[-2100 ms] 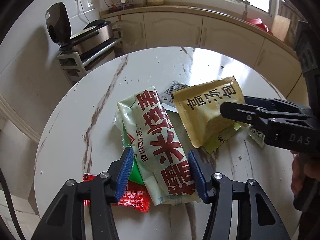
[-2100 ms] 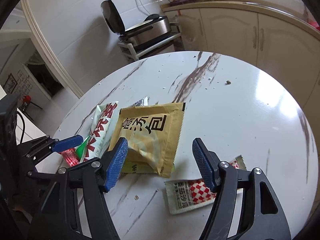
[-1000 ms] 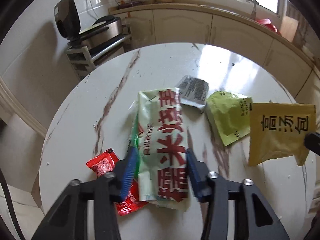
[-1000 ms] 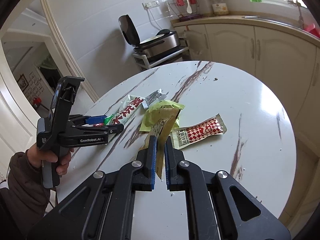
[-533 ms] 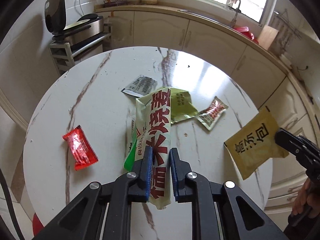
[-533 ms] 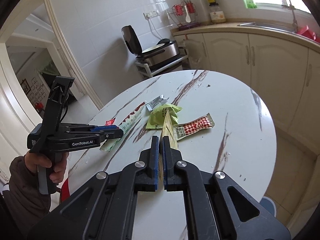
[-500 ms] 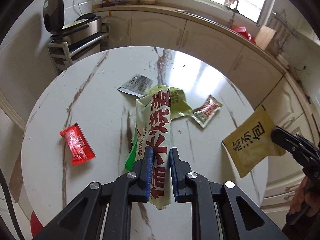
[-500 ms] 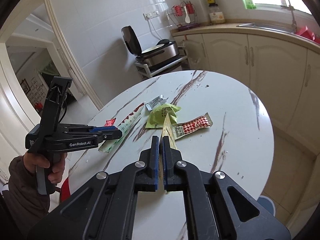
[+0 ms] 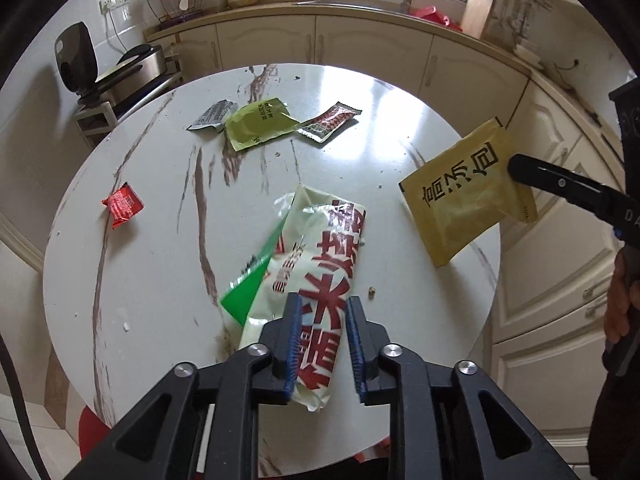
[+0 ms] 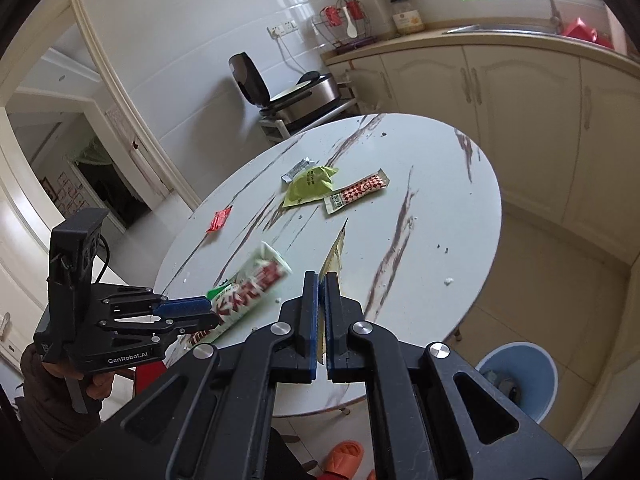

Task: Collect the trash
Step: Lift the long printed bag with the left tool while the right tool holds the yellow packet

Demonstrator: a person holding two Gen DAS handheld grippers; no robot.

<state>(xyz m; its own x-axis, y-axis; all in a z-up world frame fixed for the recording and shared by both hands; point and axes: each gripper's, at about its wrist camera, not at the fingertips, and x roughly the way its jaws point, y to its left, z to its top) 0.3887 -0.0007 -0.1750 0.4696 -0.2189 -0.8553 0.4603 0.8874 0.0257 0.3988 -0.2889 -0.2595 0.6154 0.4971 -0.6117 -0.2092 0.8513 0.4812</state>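
Left gripper (image 9: 322,338) opening around long white red-lettered wrapper (image 9: 320,264), right gripper (image 10: 321,322) pinching flat yellow sachet (image 9: 466,196), both lifted off round marble table (image 9: 160,208), presumably for binning.

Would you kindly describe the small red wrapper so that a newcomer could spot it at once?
Start at the round marble table. Three packets cluster at its far side, and the red wrapper lies alone near the left edge, well apart from them. It is the smallest piece and the only all-red one.
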